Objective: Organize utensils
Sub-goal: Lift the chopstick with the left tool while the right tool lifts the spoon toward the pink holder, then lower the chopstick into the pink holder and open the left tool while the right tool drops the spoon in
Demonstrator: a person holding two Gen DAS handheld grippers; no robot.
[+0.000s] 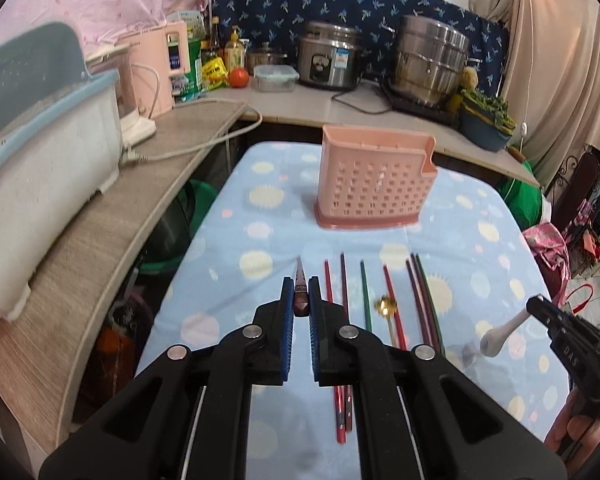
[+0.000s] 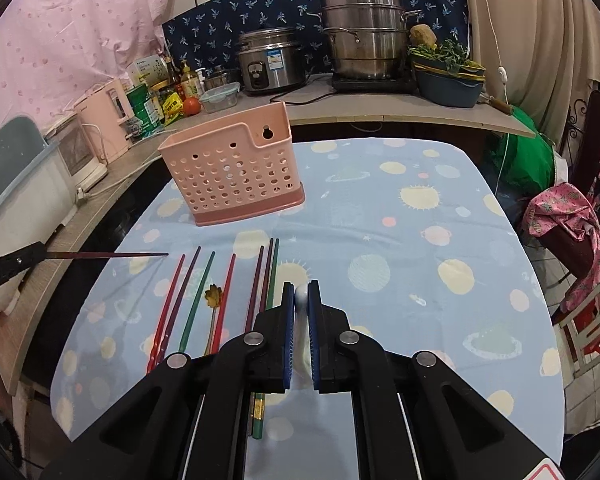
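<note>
Jaws: chopstick [image 1: 301, 290] left, spoon [image 2: 301, 320] right

The utensil holder [image 1: 374, 178] stands mid-frame on the surface [image 1: 480, 248], with the chopsticks [image 1: 392, 304] lying in a row below it.

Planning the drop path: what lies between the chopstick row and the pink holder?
Nothing: bare tablecloth separates the chopsticks from the pink holder, shown in both wrist views.

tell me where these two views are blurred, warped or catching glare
Left wrist view: the gold spoon on the tablecloth flares into a bright blur, the pink utensil holder is slightly soft, and the counter edge bows with fisheye. Right wrist view: sharper overall, the white spoon in the right gripper is washed out, and black vignette fills the corners.
</note>
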